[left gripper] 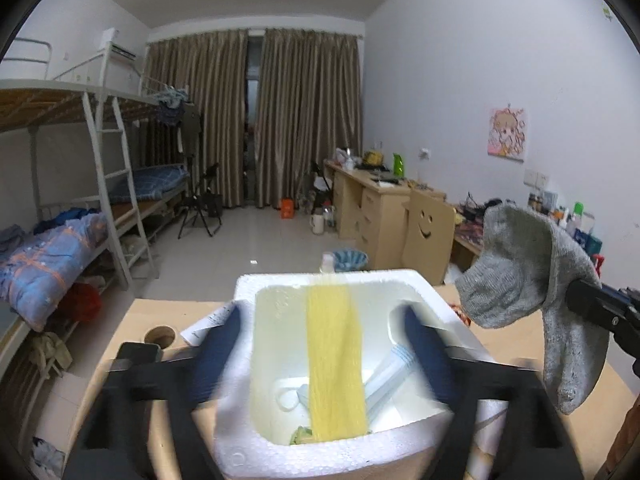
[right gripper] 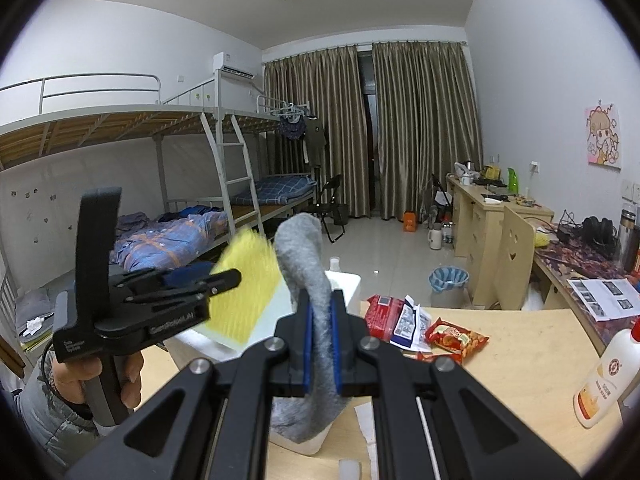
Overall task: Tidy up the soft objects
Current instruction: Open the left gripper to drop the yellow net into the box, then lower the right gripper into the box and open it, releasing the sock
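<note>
A white foam box (left gripper: 420, 284) stands on the wooden table; its edge shows in the right wrist view (right gripper: 348, 280). My left gripper (left gripper: 320, 344) is open above the box, blurred. A yellow cloth (left gripper: 336, 360) hangs or falls between its fingers over the box opening; it shows beside that gripper in the right wrist view (right gripper: 246, 284). White masks (left gripper: 384, 380) lie in the box. My right gripper (right gripper: 321, 344) is shut on a grey sock (right gripper: 310, 280), held up right of the box; the sock also shows in the left wrist view (left gripper: 528, 276).
Snack packets (right gripper: 420, 324) and a white bottle (right gripper: 604, 376) lie on the table to the right. A dark phone (left gripper: 136, 354) and a round hole (left gripper: 160, 334) are on the table left of the box. Bunk beds stand left, desks and a chair right.
</note>
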Demonstrator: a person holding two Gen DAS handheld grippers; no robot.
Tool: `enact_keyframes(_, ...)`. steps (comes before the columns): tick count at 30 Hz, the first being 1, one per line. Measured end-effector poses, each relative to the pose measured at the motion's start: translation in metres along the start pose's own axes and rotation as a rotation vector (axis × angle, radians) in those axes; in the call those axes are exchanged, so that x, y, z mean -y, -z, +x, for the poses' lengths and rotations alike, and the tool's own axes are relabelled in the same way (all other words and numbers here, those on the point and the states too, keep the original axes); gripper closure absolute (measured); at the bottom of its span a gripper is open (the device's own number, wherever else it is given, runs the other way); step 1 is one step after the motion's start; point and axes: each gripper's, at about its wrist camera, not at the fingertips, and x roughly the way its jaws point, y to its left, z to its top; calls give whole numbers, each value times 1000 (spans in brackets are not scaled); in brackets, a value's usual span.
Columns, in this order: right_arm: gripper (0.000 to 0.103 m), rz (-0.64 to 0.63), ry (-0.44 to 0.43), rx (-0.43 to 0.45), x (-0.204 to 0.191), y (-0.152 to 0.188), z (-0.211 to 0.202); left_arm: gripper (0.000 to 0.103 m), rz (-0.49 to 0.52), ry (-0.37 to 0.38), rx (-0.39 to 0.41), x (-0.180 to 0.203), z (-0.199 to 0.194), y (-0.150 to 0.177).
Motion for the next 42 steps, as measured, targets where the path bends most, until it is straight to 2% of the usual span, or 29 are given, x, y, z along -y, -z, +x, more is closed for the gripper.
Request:
enact_keyframes(4, 92, 1, 5, 3, 1, 0, -2, 2, -12, -35, 66, -1, -13, -1)
enact_keyframes(11, 92, -1, 3, -2, 0, -1, -3, 2, -6, -42, 64, -1, -21, 0)
enact_keyframes(18, 92, -8, -6, -12, -2, -3, 2, 2, 22, -86, 100, -4, -42, 6)
enact_keyframes(25, 92, -12, -19, -18, -3, -5, 11, 0, -4, -114, 119, -21, -65, 10)
enact_keyframes(36, 92, -35, -49, -34, -17, -6, 30, 0, 27, -158, 151, -36, -99, 19)
enact_keyframes(42, 92, -50, -63, -42, -26, -11, 42, 0, -6, -176, 159, -51, -107, 22)
